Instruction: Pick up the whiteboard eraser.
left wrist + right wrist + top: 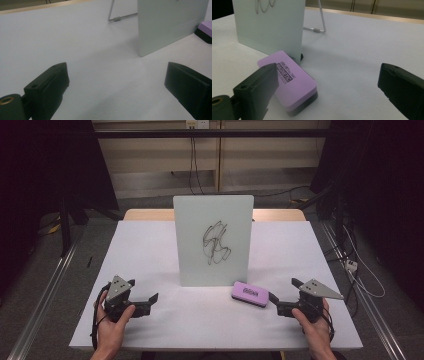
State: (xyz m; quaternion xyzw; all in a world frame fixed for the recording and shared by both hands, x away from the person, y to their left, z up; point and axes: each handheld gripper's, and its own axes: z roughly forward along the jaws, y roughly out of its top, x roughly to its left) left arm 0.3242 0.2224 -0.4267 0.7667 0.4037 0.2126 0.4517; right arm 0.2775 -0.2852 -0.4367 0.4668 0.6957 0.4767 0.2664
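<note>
Plainly, work in hand: wiping the black scribble (pixel 216 242) off the upright board (pixel 213 240), judging by the eraser lying ready.
Eraser: the purple eraser (pixel 249 293) lies flat on the white table (pixel 150 255), touching or just beside the board's lower right corner, near the right gripper (pixel 283 300).
Handling: it looks light and stiff on top, with a dark, probably soft felt base; the smooth purple lid may be a little slippery. Nothing fragile about it.
Where to hold: across its two long sides, low enough to catch the body, felt side left free.
Right gripper: jaws spread wide and empty; in the right gripper view the eraser (pixel 292 83) sits just ahead of one jaw, off-centre, so a small sideways shift seems needed.
Left gripper: the left gripper (pixel 145 302) rests well apart from the eraser, jaws wide open, holding nothing.
Board: thin, propped on a wire stand (pixel 318 23) behind; likely to tip or slide if pushed hard, so the free gripper could steady its edge.
Room: open tabletop on both sides and in front; the front table edge runs close to both hands.
</note>
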